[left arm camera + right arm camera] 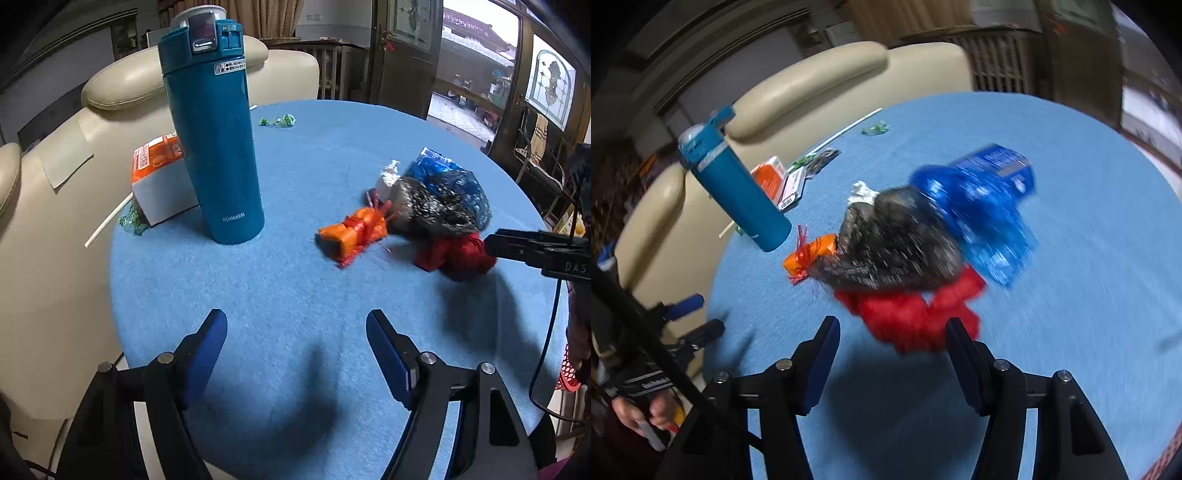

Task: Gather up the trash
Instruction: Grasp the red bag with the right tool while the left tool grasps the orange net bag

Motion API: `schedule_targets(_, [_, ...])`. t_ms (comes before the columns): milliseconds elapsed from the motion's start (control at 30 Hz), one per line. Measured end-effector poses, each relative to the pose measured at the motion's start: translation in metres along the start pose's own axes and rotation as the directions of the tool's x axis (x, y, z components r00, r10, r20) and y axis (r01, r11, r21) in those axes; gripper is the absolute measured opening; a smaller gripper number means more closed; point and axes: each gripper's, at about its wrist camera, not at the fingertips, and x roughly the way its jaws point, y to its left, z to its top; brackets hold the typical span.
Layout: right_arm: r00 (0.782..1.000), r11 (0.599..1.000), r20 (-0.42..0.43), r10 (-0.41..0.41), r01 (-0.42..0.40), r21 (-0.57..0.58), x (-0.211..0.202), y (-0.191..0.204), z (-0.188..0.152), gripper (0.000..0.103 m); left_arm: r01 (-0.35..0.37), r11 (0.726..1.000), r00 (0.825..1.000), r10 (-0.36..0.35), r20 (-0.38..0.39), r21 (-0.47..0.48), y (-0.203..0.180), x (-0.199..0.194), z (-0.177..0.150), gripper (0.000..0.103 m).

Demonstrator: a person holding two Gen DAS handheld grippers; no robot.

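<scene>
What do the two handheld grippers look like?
The left gripper and the right gripper match: black angular frames, silver pivot pins, and two fingers faced with ribbed blue pads. White lettering marks the right gripper's side, and a thin black cable hangs from it.

"DAS" on right tongs

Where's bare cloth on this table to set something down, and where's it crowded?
Free: near edge in front of the left tongs, and the strip between the blue bottle and orange wrapper. Crowded: the pile of wrappers on the right, and the carton behind the bottle.
</scene>
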Motion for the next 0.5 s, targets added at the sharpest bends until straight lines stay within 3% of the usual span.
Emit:
schedule_targets(100, [1.000, 0.997, -0.021, -0.004, 0.003, -0.083, 0.014, 0.008, 0.008, 0.063, 0.005, 1.000, 1.000, -0.005, -0.008, 0.018, 0.001, 0.010, 0.012, 0.078])
schedule_targets(233, [0.993, 0.992, -0.114, -0.011, -0.004, -0.129, 0.038, 0.008, 0.004, 0.063, 0.047, 0.997, 0.999, -0.046, -0.011, 0.054, -0.005, 0.023, 0.028, 0.078])
schedule_targets(400, [0.994, 0.989, -0.105, -0.002, -0.013, -0.144, 0.036, 0.009, -0.008, 0.062, 0.093, 0.987, 0.996, -0.091, -0.019, 0.133, -0.024, 0.045, 0.051, 0.078])
schedule_targets(500, [0.993, 0.979, -0.085, -0.078, 0.060, -0.197, 0.035, 0.014, -0.014, 0.044, 0.105, 0.979, 0.994, -0.099, -0.041, 0.175, -0.035, 0.062, 0.061, 0.078])
